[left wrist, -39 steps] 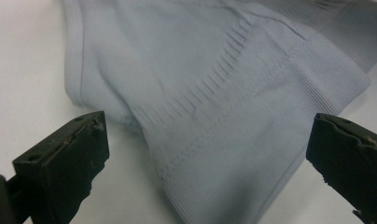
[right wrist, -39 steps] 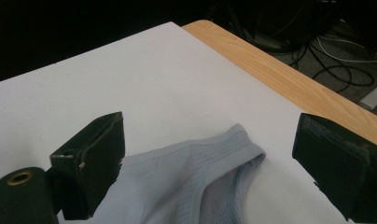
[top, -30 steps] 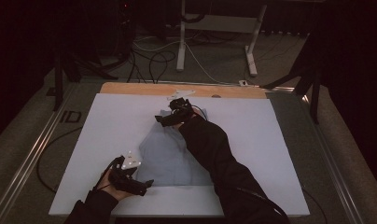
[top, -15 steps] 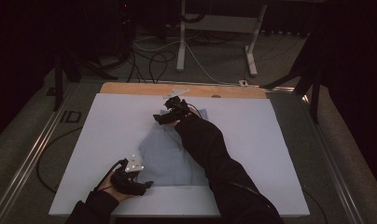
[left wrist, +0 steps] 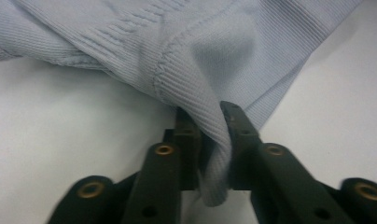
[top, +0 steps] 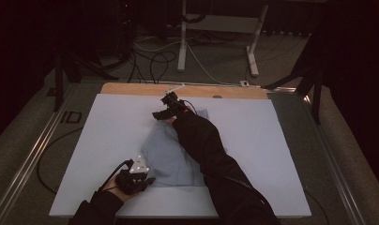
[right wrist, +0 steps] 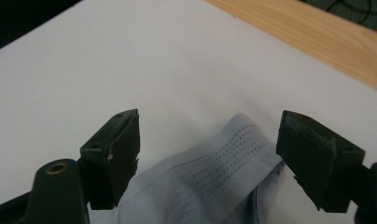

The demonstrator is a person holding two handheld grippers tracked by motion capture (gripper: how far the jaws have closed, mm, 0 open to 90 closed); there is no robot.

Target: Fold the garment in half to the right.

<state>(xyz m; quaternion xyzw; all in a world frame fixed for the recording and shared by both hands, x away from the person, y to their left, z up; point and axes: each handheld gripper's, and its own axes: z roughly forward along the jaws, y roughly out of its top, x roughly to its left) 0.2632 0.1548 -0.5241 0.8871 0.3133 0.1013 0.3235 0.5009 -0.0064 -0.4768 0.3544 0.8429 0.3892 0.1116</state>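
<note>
A white counter (top: pixel 108 140) with a bare wooden strip (top: pixel 131 89) along its far edge stood in a dark room, on grey carpet; cables (top: pixel 155 56) trailed on the floor beyond it, by the white legs of a stand (top: pixel 183 42). A pale blue ribbed garment (top: pixel 171 154) lay crumpled on the middle of the counter, reaching from the near edge toward the far side. At its near left corner the left tool (top: pixel 147 180) had just closed and gripped a fold of the fabric tight between its jaws, where a second before it had stood wide open beside the cloth. At the far end the right tool (top: pixel 158 114), on a dark-sleeved arm stretched over the garment, had come slightly toward the cloth's far corner; its jaws had just been narrowing but stood open on either side of a perforated hem (right wrist: pixel 233 149), not pressing it.
</note>
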